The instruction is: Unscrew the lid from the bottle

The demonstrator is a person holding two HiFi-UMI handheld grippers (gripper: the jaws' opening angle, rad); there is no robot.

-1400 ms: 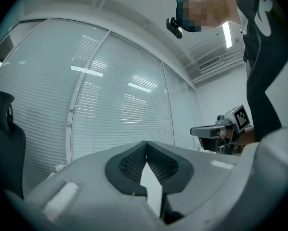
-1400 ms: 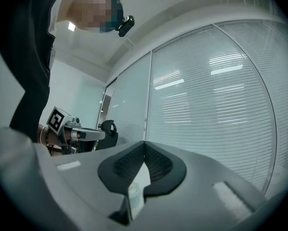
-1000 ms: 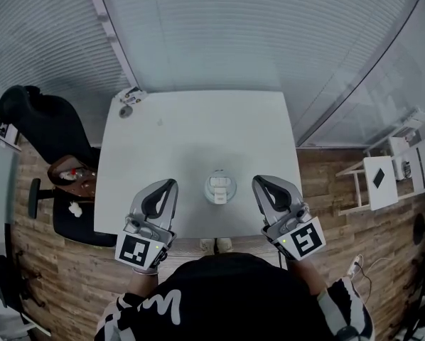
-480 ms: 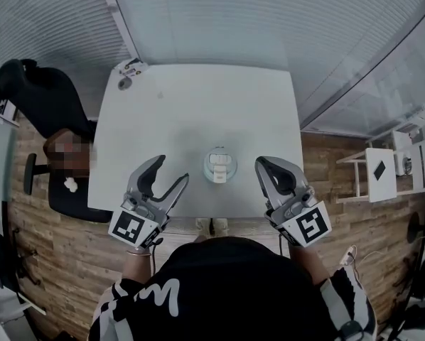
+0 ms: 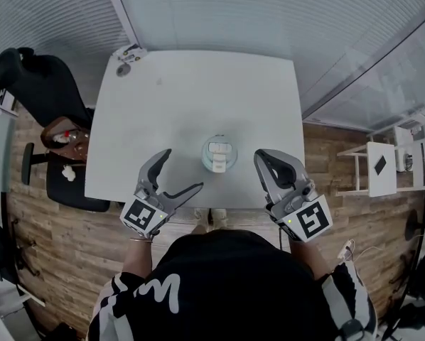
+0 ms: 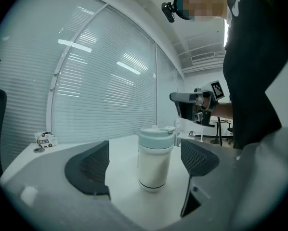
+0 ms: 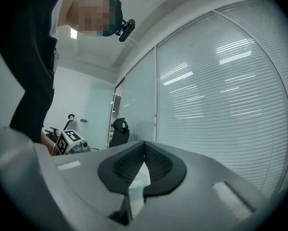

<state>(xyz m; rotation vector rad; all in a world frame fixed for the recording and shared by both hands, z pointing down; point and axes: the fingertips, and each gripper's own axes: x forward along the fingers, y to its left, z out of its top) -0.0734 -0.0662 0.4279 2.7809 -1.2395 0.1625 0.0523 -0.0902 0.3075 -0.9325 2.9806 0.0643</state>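
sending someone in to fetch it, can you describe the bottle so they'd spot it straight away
Find the white table by the blinds; near its edge closest to the person, about midway across, stands one upright bottle. It has a white body and a pale teal lid, and is the only tall thing there, unlike the small items at the far left corner.

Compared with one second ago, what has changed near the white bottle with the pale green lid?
The left gripper's jaws have just been opening, from shut to wide, aimed at the white bottle with pale green lid, which stands beyond them untouched. Nothing grasped or released. The right gripper stayed shut; the bottle stayed on the white table.
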